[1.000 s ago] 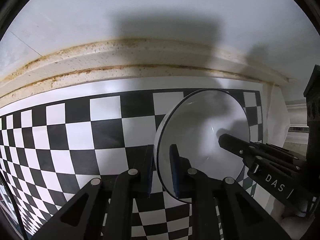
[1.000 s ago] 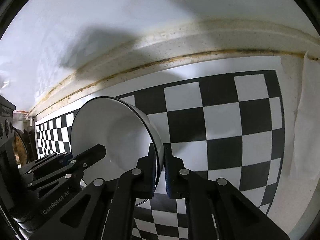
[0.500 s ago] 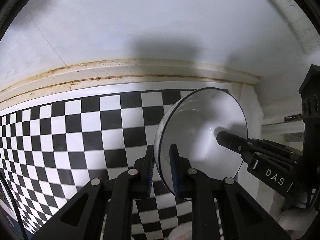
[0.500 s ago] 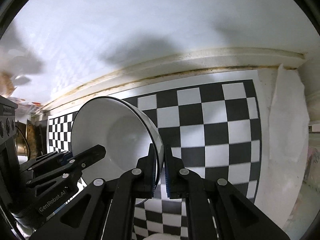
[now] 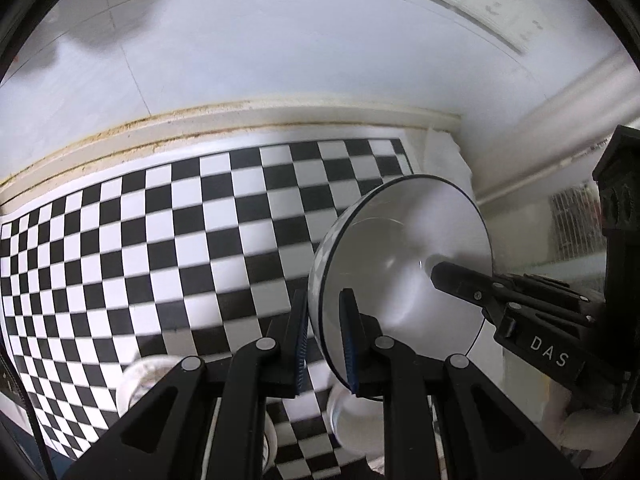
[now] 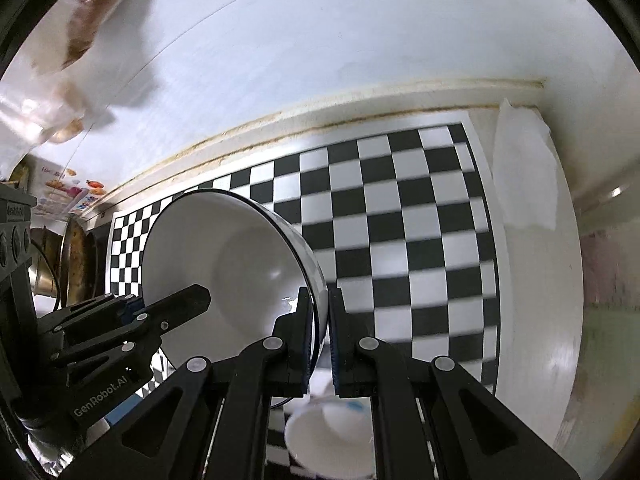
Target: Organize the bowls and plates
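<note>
White bowl (image 5: 404, 276), dark-rimmed, tipped on edge, held in the air above checkered mat (image 5: 160, 240). Left gripper (image 5: 323, 334) clamped on one side of the rim; right gripper (image 6: 320, 334) clamped on the opposite side. Second white bowl (image 6: 332, 436) on the mat below

We see our left gripper (image 5: 323, 332) matte black, silver screws, blue pads; right gripper (image 6: 320, 332) identical, "DAS" lettering.
</note>
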Demonstrator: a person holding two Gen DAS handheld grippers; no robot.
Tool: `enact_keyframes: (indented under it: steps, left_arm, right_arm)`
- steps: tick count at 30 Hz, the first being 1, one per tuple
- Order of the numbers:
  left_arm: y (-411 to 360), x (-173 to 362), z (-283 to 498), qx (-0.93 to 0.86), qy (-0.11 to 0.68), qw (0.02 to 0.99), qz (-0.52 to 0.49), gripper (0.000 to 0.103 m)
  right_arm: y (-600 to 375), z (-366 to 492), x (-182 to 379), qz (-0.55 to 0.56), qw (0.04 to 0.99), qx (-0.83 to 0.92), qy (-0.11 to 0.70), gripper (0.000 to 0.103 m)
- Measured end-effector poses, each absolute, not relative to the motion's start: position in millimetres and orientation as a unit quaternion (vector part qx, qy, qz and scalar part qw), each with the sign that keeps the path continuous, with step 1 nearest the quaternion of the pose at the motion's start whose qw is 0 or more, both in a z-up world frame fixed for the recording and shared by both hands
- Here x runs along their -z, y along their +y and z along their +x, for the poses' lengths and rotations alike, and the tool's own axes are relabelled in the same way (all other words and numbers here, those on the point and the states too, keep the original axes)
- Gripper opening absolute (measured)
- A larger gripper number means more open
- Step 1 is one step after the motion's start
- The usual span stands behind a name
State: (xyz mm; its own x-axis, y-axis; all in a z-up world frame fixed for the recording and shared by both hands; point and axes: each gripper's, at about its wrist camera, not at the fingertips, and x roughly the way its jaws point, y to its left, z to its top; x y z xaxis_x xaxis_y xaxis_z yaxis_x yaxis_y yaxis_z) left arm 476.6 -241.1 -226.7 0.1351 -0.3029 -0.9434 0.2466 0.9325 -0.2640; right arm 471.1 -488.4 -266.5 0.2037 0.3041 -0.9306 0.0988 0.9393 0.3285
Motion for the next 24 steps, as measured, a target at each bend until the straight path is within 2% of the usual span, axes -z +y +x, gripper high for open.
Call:
enact_keyframes:
  steps: [12,24]
  left_arm:
    - [-236.3,223.3,394.3,0.203,0.634,0.746,-0.011,0.013]
    - [-260.2,281.5,357.0,0.207,0.681,0.702,0.002,0.013]
  right_arm:
    - [-479.2,370.9,255.8,0.163,0.763,-0.055,0.623,0.009]
    - [-496.0,317.5,308.9,0.177,0.736,-0.030,0.653,0.009]
